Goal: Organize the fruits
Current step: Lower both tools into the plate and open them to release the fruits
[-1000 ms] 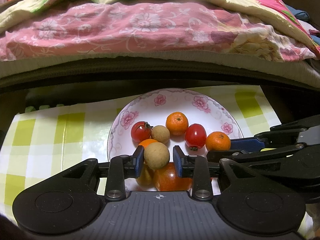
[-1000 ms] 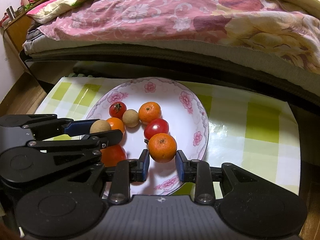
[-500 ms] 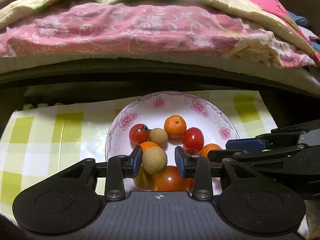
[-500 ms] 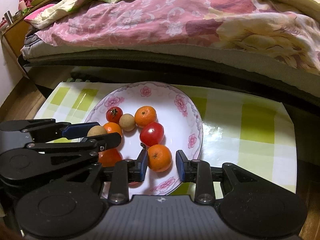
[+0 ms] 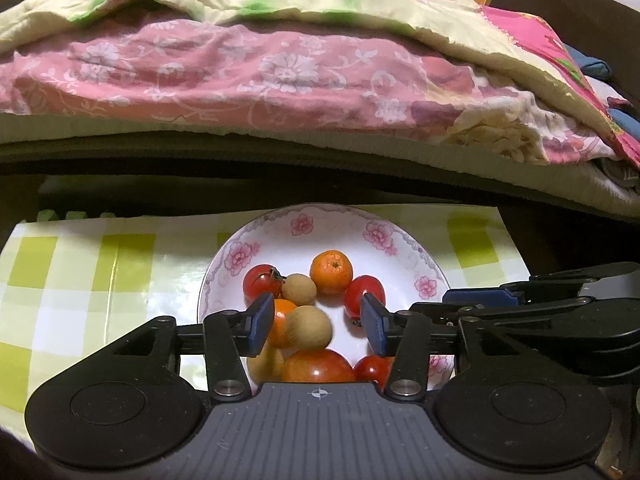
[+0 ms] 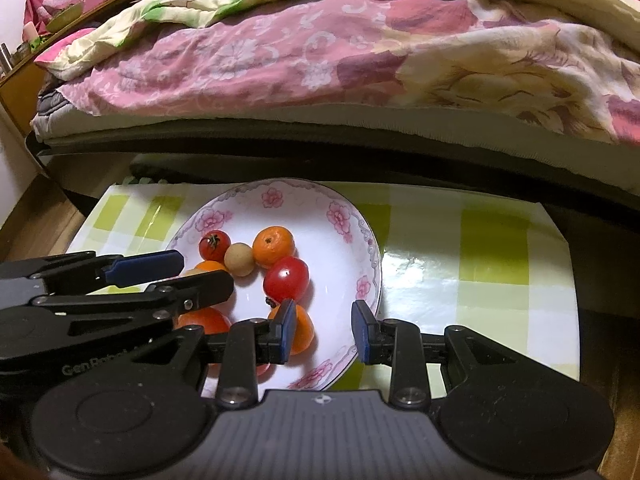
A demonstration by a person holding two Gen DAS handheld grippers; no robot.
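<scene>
A white plate with pink flowers [image 5: 276, 252] [image 6: 316, 224] holds cherry tomatoes, mandarins and longans. My left gripper [image 5: 317, 324] is open above its near side. A blurred brown longan [image 5: 310, 328] sits loose between the fingers, close to the left pad, over a mandarin [image 5: 278, 320] and a large tomato [image 5: 318, 366]. My right gripper [image 6: 324, 331] is open over the plate's right rim. A mandarin [image 6: 302, 330] lies on the plate against its left fingertip [image 6: 287, 330], next to a red tomato [image 6: 286, 279]. Each gripper shows side-on in the other's view.
The plate stands on a low table with a glossy green-and-white chequered cover [image 5: 80, 280] [image 6: 480, 264]. Right behind it runs a bed edge with a pink floral quilt [image 5: 280, 72] [image 6: 280, 52]. Wooden floor [image 6: 28, 216] shows at the left.
Both grippers have opened. The left let go of the longan, the right let go of the mandarin, which now rests on the plate. Both drew back slightly.
</scene>
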